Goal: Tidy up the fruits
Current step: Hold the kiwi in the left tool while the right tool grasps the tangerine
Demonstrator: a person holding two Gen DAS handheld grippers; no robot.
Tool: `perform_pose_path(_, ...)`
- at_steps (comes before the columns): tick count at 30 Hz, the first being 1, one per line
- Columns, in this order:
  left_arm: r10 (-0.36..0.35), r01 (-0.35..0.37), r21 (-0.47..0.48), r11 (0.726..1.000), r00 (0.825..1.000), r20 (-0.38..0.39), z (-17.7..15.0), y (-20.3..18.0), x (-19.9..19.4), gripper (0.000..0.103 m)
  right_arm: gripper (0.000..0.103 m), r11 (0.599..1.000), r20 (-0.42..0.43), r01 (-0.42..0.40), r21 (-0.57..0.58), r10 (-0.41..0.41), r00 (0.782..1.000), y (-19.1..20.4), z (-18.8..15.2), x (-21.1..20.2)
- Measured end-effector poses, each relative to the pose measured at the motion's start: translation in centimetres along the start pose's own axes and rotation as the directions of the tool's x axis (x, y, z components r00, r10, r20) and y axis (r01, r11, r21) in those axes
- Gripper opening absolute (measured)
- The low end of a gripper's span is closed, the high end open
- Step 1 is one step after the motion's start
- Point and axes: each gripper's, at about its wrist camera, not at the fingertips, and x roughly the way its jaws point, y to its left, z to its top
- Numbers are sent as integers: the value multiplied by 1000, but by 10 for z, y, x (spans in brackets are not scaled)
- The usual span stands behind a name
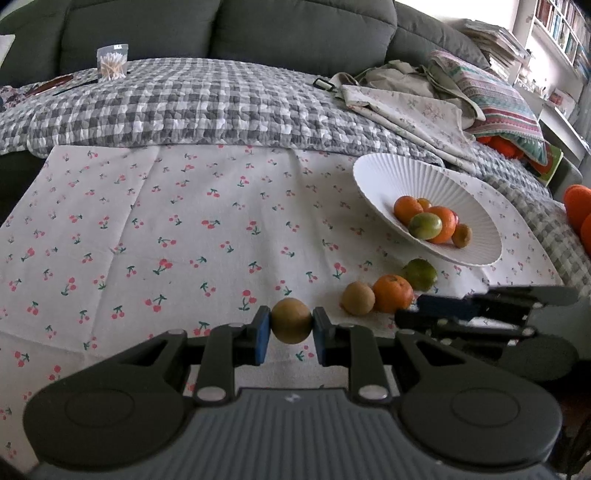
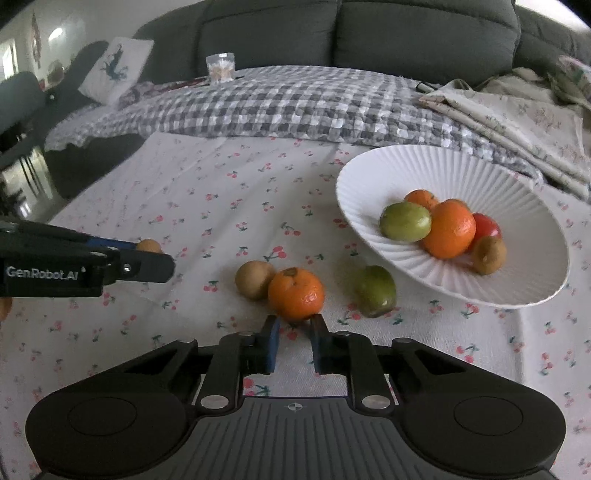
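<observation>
My left gripper [image 1: 291, 322] is shut on a brown round fruit [image 1: 291, 320], held just above the cherry-print cloth; it also shows in the right wrist view [image 2: 149, 246]. On the cloth lie a brown fruit [image 2: 254, 279], an orange [image 2: 296, 294] and a green fruit [image 2: 375, 291]. A white ribbed bowl [image 2: 517, 273] holds several fruits, among them a green one [image 2: 405, 221] and an orange one [image 2: 448, 229]. My right gripper [image 2: 293, 334] is open and empty, just in front of the orange on the cloth.
A grey checked quilt [image 1: 207, 103] lies behind the cloth against a dark sofa [image 1: 295, 26]. A clear jar of cotton swabs [image 1: 112, 62] stands on it. Folded fabrics and a striped cushion [image 1: 491, 92] are at the right. Orange objects [image 1: 578, 210] sit at the far right edge.
</observation>
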Motion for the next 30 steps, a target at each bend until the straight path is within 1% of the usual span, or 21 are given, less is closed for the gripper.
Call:
perform_pose_path(1,-1,1,0,1000,1000,1,0,0,0,22,26,1000,9,13,0,-13,1000,0,1,-1)
perform_pose_path(3,-3,3,-1,1000,1000,2,0,0,0,23,28,1000,32,0,13,0,999,-4,5,-6)
perform_pose_path(5,-2,2,1,1000,1000,0,0,-1,0,23,38,999,64,-16,28,14,998,-7,7,-10)
perform_pose_path(6,-2,2,3,1000,1000,-2,0,-1,1,22,41,1000,73,-8,20,7,997,-6,8,-10)
perform_pose_path(7,-3,3,6,1000,1000,-4,0,-2,2,22,48,1000,80,6,3,-7,997,-5,8,-10)
perform_pose_path(9,-4,4,12,1000,1000,-5,-1,-4,2,22,54,999,103,24,-22,-22,994,-4,7,-7)
perform_pose_path(10,-4,4,15,1000,1000,-6,-1,-5,3,23,57,999,105,19,-28,-16,994,-5,8,-6)
perform_pose_path(11,-4,4,18,1000,1000,-7,-1,-5,3,22,63,999,104,12,-34,-8,994,-6,8,-3)
perform_pose_path(13,-4,4,20,1000,1000,-10,-1,-5,5,23,69,997,116,20,-70,-12,993,-4,7,1)
perform_pose_path(16,-4,4,24,1000,1000,-13,-2,-5,6,22,71,991,129,38,-131,-21,991,1,5,7)
perform_pose_path(18,-3,4,23,1000,1000,-14,-1,-5,7,22,69,986,138,38,-165,-15,990,4,4,6)
perform_pose_path(20,-5,5,26,1000,1000,-15,-1,-5,7,22,63,974,137,55,-220,-25,990,10,3,6)
perform_pose_path(22,-8,8,31,999,1000,-15,-2,-6,7,22,53,953,143,83,-292,-42,989,18,1,6)
perform_pose_path(23,-10,10,33,999,1000,-14,-2,-6,6,22,51,942,146,102,-321,-57,988,22,-1,6)
perform_pose_path(25,-11,11,36,999,1000,-13,-2,-6,5,22,50,929,151,116,-350,-66,986,25,-4,6)
perform_pose_path(27,-9,10,35,999,1000,-10,-2,-5,5,22,48,930,150,114,-350,-64,987,25,-3,5)
perform_pose_path(28,-9,9,34,999,1000,-9,-2,-4,5,22,40,933,152,111,-343,-62,987,25,-2,4)
perform_pose_path(29,-9,10,31,999,1000,-7,-1,-3,5,22,28,937,150,96,-336,-47,988,24,-1,3)
perform_pose_path(30,-8,8,29,1000,1000,-6,-1,-2,5,22,28,942,135,74,-327,-31,990,24,0,3)
